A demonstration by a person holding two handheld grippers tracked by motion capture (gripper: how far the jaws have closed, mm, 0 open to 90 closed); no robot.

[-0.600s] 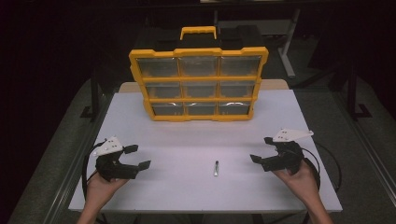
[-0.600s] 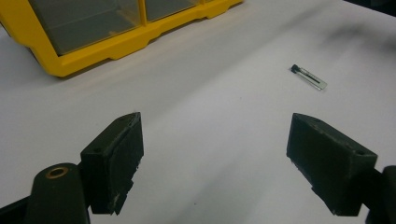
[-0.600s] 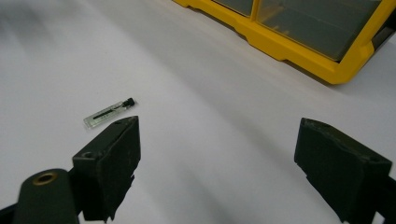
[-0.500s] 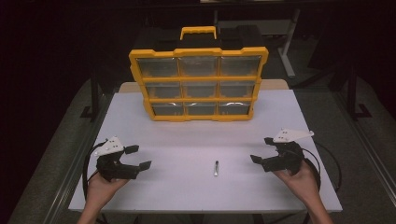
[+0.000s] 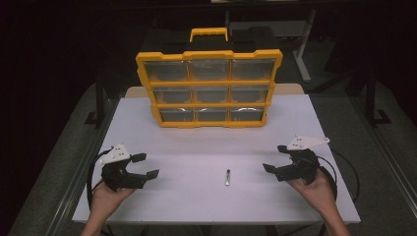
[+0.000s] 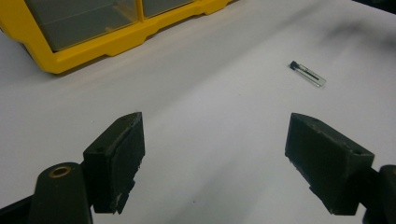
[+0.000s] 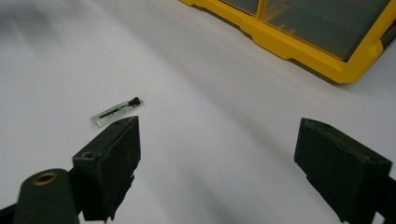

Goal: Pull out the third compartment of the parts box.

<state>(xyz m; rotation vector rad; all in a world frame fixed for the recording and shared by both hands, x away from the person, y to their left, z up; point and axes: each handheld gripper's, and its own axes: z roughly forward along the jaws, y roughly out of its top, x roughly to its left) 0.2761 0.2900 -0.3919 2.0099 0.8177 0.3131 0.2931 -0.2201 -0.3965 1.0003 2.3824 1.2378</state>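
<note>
A yellow organizer case point(image 5: 210, 88) with clear drawers in three rows stands upright at the back of the white table point(image 5: 196, 142); its lower corner shows in the left gripper view point(image 6: 84, 32) and the right gripper view point(image 7: 299, 28). A small clear vial with a black cap point(image 5: 228, 177) lies flat near the table's front middle, also seen as the vial point(image 6: 307, 73) and the vial point(image 7: 115, 112). My left gripper point(image 5: 145, 166) rests open at the front left, nothing between its jaws. My right gripper point(image 5: 274, 158) rests open at the front right, equally empty. The vial lies between the two grippers.
Cables trail from both grippers over the table's front corners. Dark floor and metal table legs point(image 5: 305, 49) surround the table. A wooden edge point(image 5: 287, 88) peeks out behind the case.
</note>
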